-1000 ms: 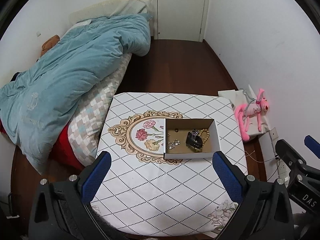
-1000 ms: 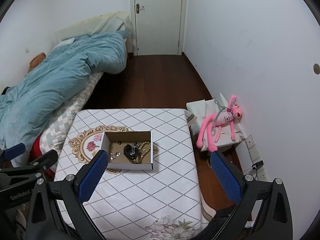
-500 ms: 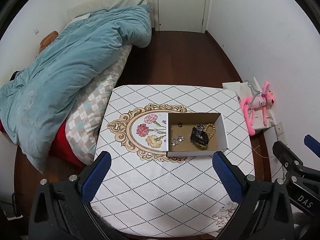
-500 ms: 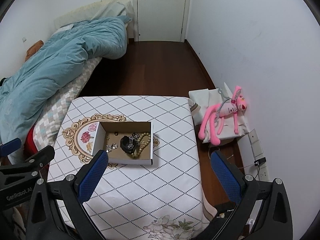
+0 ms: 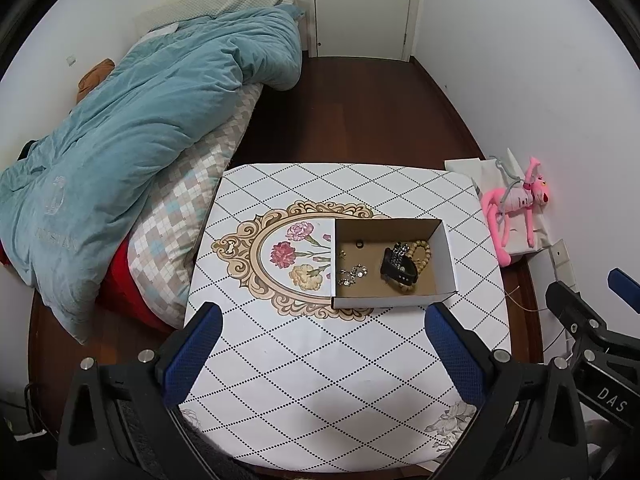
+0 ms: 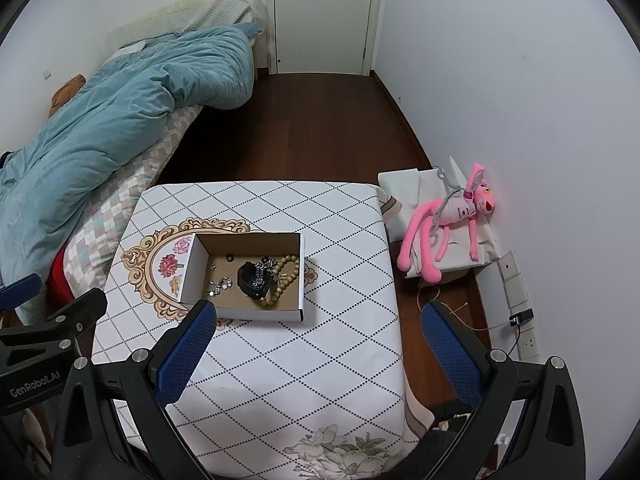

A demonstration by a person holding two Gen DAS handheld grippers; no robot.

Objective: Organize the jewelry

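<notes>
A shallow open cardboard box, white outside and brown inside [image 5: 394, 262], sits on a square counter covered with a white diamond-patterned cloth [image 5: 320, 380], toward the counter's right half in the left wrist view, partly overlapping an ornate oval flower print [image 5: 280, 256]. The box's long axis runs left to right across the counter, open side facing up. Inside it, a black strap-like band [image 5: 398, 270] lies at the right, resting against a loop of tan wooden beads [image 5: 422, 254]; a small cluster of silvery jewelry [image 5: 352, 274] lies at the left, and a small dark ring [image 5: 359, 244] sits near the far wall. The left gripper [image 5: 322, 330] hovers above the counter's near side, its blue-padded jaws wide apart and holding nothing. The right gripper [image 6: 318, 328] likewise hangs over the counter with jaws wide apart and bare, its left pad just in front of the box's near corner. To the left stands a bed with a rumpled teal quilt [image 5: 132, 128]. To the right, on the dark wooden floor [image 6: 304, 128], a pink plush toy [image 6: 448, 220] lies on a white bag against the wall. A white door [image 6: 324, 16] is shut at the far end.
</notes>
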